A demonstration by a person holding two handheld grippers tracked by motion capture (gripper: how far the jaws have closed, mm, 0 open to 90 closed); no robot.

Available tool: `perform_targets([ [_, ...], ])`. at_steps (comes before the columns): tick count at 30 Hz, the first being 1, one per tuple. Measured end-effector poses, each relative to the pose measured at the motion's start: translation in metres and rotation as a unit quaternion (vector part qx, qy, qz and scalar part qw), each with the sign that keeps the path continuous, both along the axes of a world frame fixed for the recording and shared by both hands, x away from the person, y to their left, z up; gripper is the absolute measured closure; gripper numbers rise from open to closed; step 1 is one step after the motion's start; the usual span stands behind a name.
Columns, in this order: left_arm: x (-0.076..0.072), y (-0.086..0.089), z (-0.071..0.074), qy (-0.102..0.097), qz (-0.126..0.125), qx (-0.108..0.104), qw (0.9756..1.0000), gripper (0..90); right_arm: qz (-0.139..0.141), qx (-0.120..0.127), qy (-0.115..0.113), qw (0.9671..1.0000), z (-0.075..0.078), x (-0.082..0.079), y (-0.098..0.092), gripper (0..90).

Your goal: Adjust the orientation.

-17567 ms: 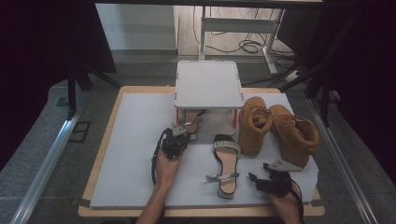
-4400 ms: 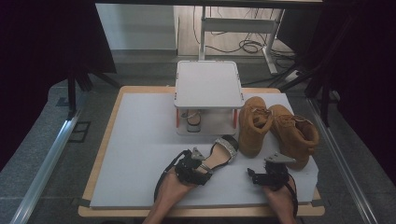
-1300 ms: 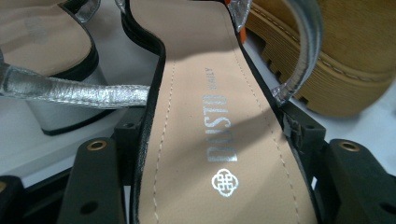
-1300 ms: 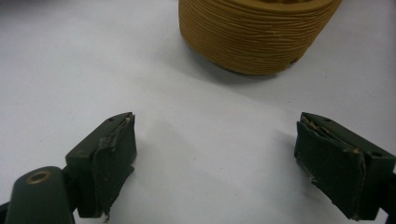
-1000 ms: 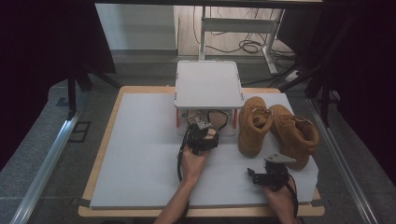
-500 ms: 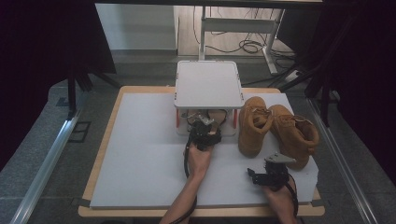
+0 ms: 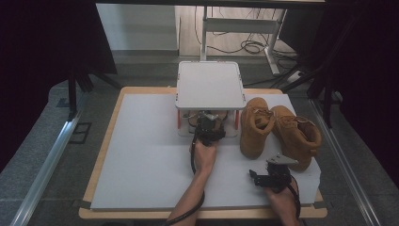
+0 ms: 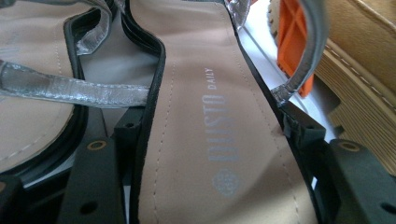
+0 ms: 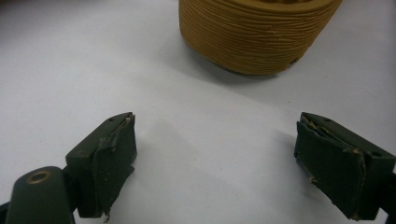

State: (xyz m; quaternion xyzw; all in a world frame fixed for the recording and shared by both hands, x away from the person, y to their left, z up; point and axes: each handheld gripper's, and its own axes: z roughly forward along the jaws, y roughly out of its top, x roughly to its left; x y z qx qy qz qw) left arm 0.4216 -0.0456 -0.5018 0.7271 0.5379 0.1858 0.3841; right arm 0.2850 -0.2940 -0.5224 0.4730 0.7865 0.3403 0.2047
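Currently left gripper point(image 7: 205, 128) clamps the sandal point(image 8: 210, 140) across its sole, under the white rack point(image 7: 210, 84) by the worktop's far edge. Right gripper point(image 7: 275, 175) rests near the front right corner, jaws wide, empty.

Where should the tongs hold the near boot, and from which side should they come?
Grip the near boot at its open collar, one jaw inside and one outside, coming from above. It stands upright with the opening upward, and the other boot crowds its far side. The right tongs are open and nearest.
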Motion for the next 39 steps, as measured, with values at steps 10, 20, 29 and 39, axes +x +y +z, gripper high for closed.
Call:
perform_targets([
  [10, 0.009, -0.005, -0.004, -0.002, 0.016, 0.020, 0.9997, 38.6, -0.001, 0.000, 0.000, 1.0000, 0.000, 0.000, 0.000, 12.8],
  [20, 0.005, -0.003, -0.001, 0.004, -0.003, 0.009, 0.9999, 32.0, -0.001, 0.000, 0.000, 1.0000, 0.000, 0.000, 0.000, 12.8],
  [29, -0.014, 0.004, 0.006, -0.006, -0.019, 0.010, 0.9997, 31.0, 0.000, -0.001, 0.000, 1.0000, 0.000, 0.000, 0.000, 12.9],
  [39, -0.035, 0.016, 0.012, -0.023, -0.039, 0.023, 0.9987, 32.5, -0.001, 0.000, 0.000, 1.0000, 0.000, 0.000, 0.000, 12.9],
])
